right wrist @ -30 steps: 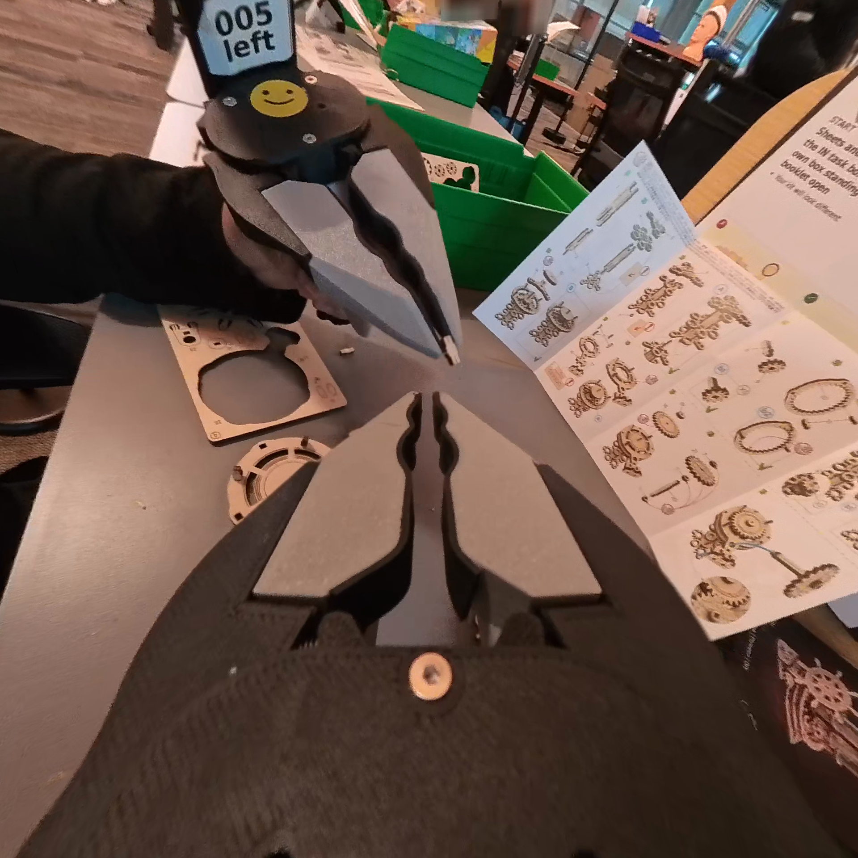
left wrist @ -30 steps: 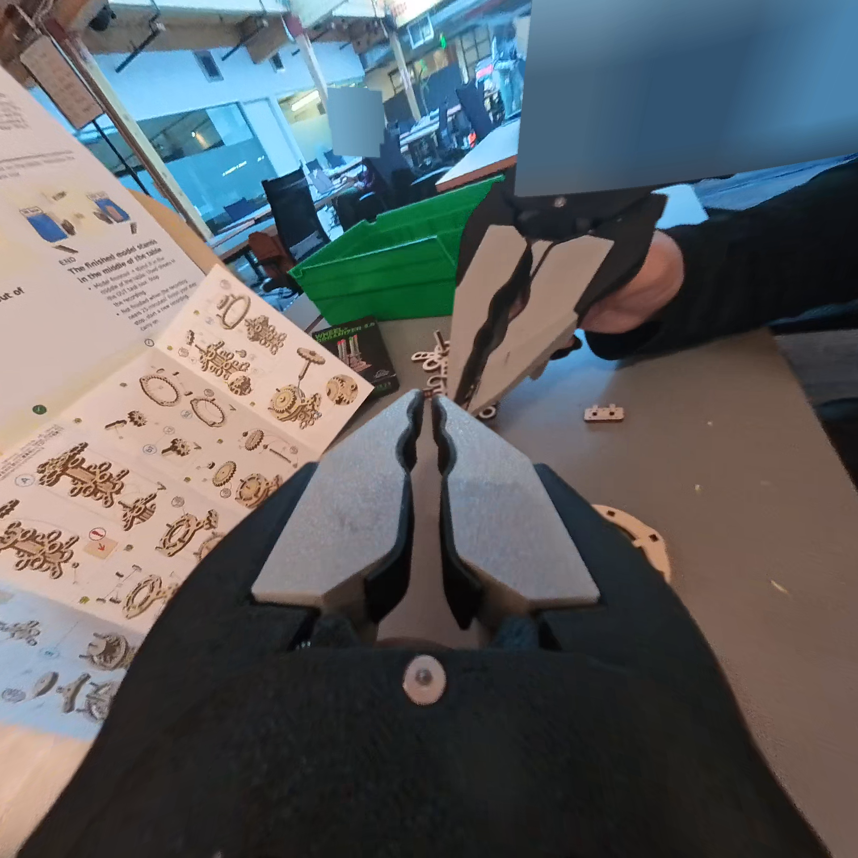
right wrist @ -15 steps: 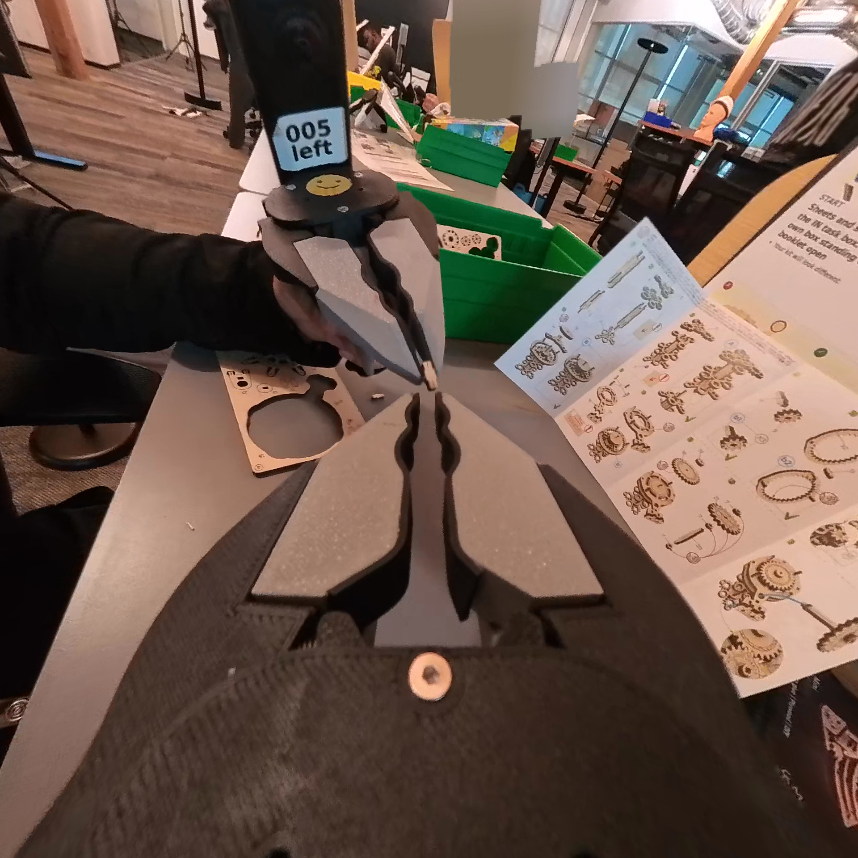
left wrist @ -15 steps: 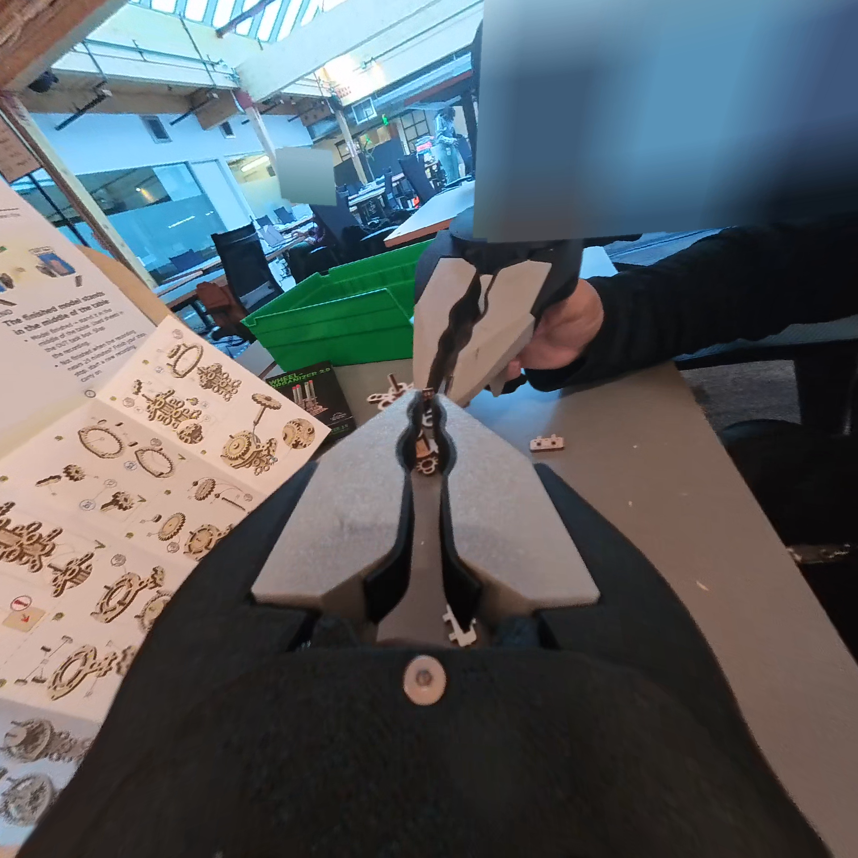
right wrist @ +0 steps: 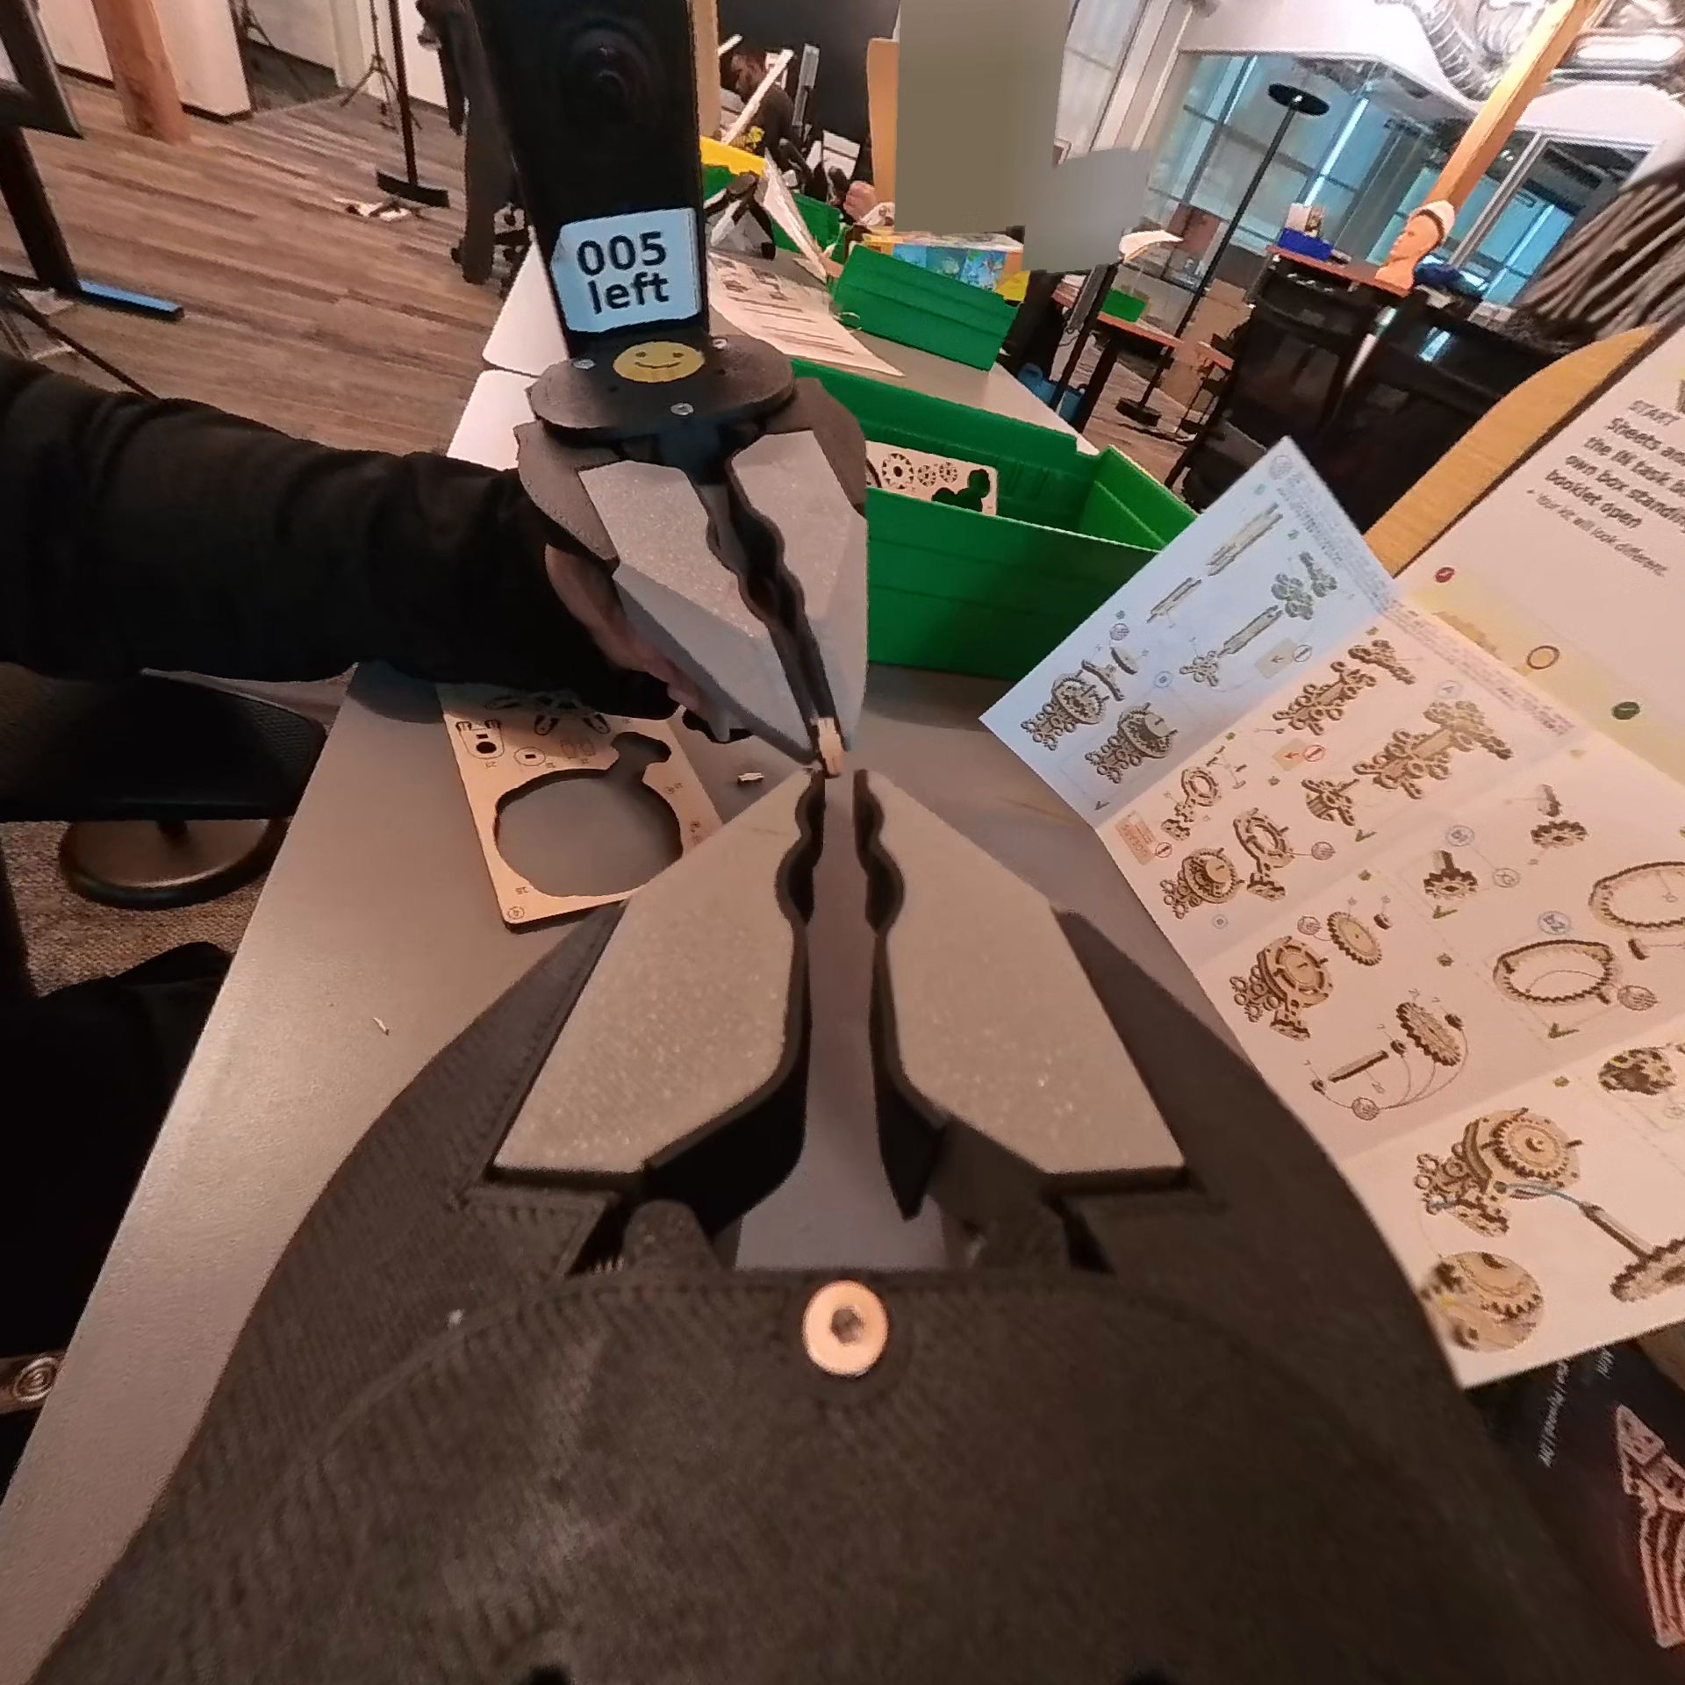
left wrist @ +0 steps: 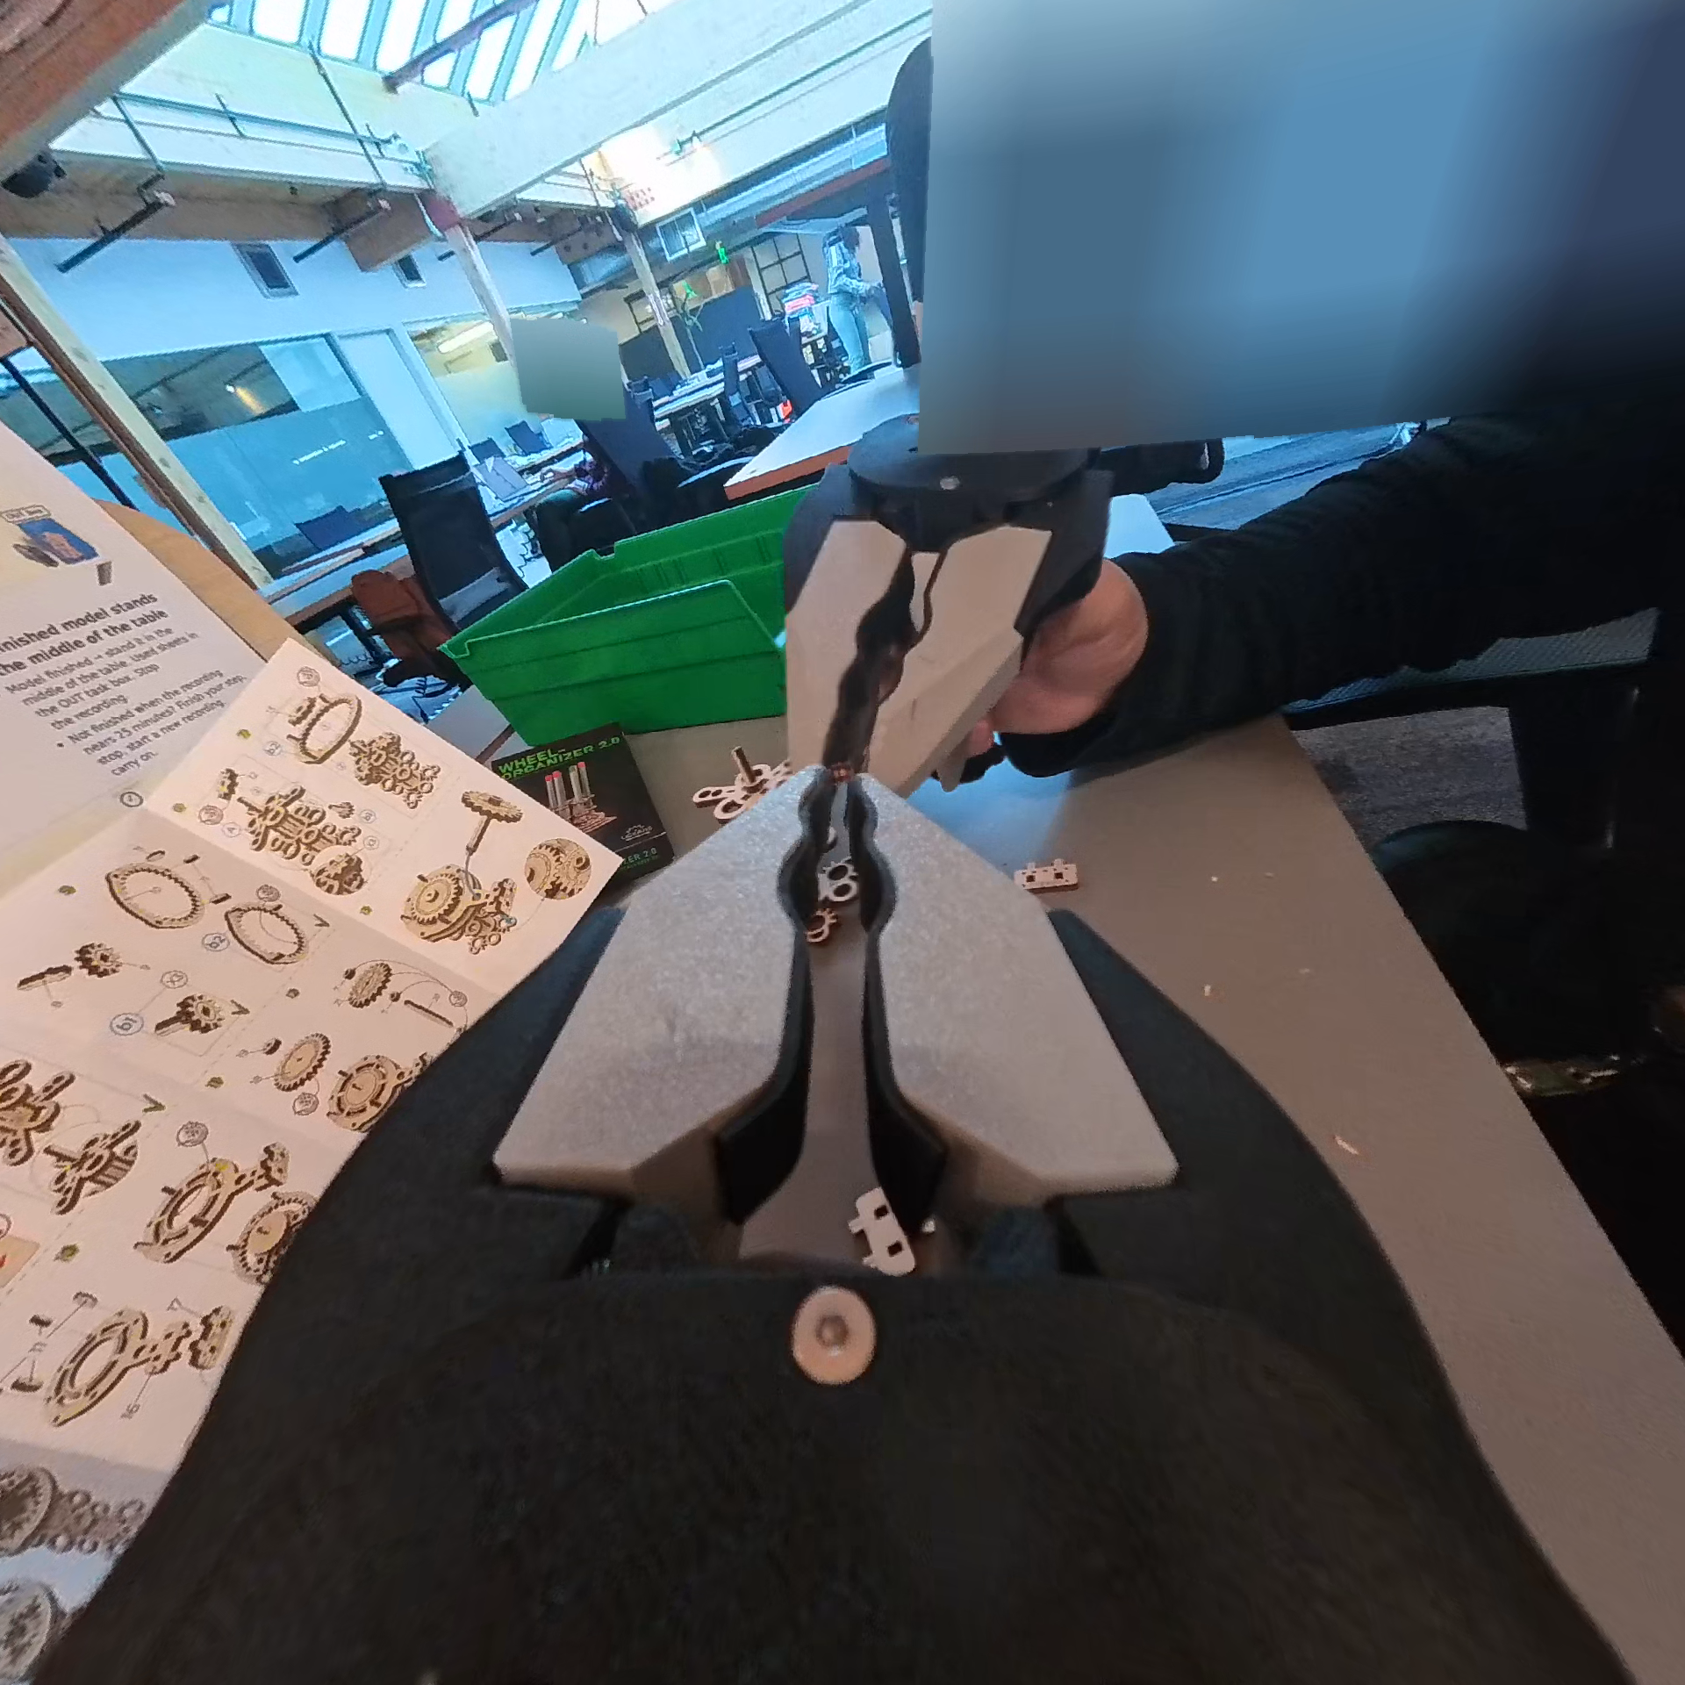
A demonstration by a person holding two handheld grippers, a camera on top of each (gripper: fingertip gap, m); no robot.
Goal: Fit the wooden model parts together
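My left gripper [left wrist: 834, 782] is shut on a small pale wooden piece [right wrist: 830, 740], seen clearly in the right wrist view, where that gripper [right wrist: 825, 743] points down at the table. My right gripper [right wrist: 836, 780] stands tip to tip with it, its jaws a narrow gap apart with nothing seen between them. The piece touches or nearly touches the right gripper's left fingertip. In the left wrist view the right gripper [left wrist: 852, 761] hangs just beyond my left tips. A flower-shaped wooden part with a peg [left wrist: 740, 786] lies on the grey table behind.
A wooden sheet with a round cut-out [right wrist: 565, 807] lies at the left. Small loose parts [left wrist: 1049, 877] and a tiny peg [right wrist: 749, 778] lie on the table. Green bins [right wrist: 985, 565] stand at the back. An open instruction booklet [right wrist: 1368, 866] and a black box [left wrist: 584, 793] are at the side. The tips of both grippers are at nearly the same place.
The two grippers have moved closer until their tips meet. The left gripper still holds its small piece. Both views have tilted up a little.
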